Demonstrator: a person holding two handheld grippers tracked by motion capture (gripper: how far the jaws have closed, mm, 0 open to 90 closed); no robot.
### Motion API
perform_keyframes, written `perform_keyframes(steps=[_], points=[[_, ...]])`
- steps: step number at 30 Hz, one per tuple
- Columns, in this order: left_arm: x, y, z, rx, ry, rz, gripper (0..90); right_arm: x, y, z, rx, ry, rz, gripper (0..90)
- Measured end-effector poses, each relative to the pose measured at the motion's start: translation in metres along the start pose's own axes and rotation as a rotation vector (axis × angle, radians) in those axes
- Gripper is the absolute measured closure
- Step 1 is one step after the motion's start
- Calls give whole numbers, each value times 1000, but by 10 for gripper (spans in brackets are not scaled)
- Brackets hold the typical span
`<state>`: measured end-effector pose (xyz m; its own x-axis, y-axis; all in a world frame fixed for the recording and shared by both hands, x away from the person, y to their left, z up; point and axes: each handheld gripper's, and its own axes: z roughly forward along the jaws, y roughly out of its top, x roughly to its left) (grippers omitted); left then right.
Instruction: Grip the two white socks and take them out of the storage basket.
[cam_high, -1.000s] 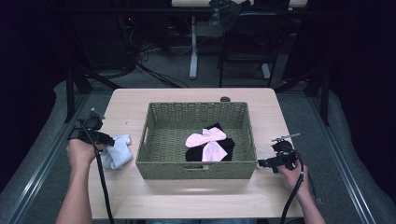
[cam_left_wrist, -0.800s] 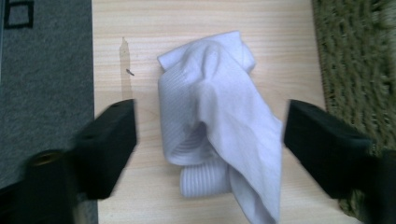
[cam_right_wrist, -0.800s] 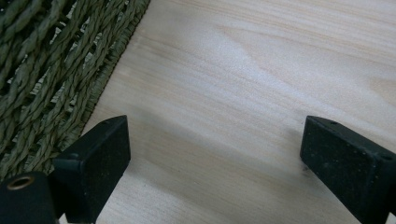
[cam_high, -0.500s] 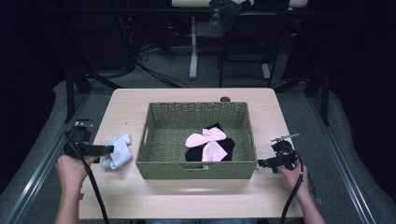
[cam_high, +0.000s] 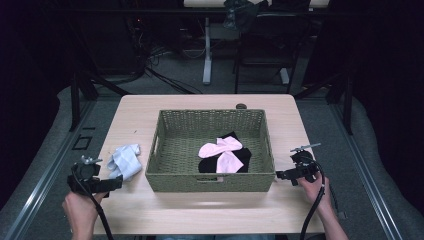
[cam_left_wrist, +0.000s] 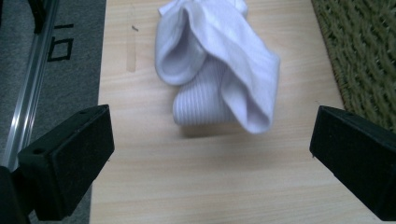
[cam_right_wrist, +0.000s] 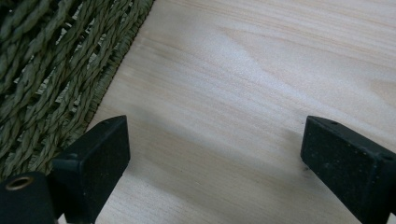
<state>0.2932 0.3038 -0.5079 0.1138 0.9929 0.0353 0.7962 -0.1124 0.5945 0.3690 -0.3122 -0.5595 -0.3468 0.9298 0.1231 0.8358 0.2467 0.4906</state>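
A crumpled white sock (cam_high: 124, 161) (cam_left_wrist: 219, 65) lies on the wooden table just left of a green wicker basket (cam_high: 165, 181). Inside the basket lie pink socks (cam_high: 222, 151) on top of black ones (cam_high: 242, 156). My left gripper (cam_high: 116, 184) (cam_left_wrist: 212, 163) sits low at the table's front left, open, a short way in front of the white sock with nothing between its jaws. To the right of the basket my right gripper (cam_high: 281, 175) (cam_right_wrist: 212, 163) is open over bare wood, its jaws pointing at the basket's woven side (cam_right_wrist: 60, 74).
The table edge and a grey floor with a metal rail (cam_left_wrist: 28, 93) run just left of the left gripper. Chairs, a table leg and cables (cam_high: 207, 50) stand in the dark beyond the far edge. Bare tabletop (cam_high: 210, 210) lies in front of the basket.
My left gripper has drawn back from the white sock toward the table's front left corner. The sock stays on the table beside the basket. The right gripper has not moved.
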Motion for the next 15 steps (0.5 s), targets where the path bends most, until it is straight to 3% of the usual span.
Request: perform_keyframes(steps=[2,3,8,10,12,13,15], points=[[-2,-10,4,-7,8,-11,2,0,0,0,-2,2,-1,79],[-3,-19,11,20,4,-32,2,0,0,0,2,1,-9,79],[-8,-40,25,19,10,-53,2,-1,0,0,0,-1,-6,78],[-9,-41,24,21,4,-31,2,-3,-1,-1,2,-11,3,78],[-8,-41,22,-11,9,-42,2,-3,-1,-1,-4,-6,8,78],[-6,-41,22,-12,-2,-54,2,-3,-1,-1,-5,-3,8,78],[-5,-42,23,-11,18,-54,2,-1,0,0,-5,-16,0,78]])
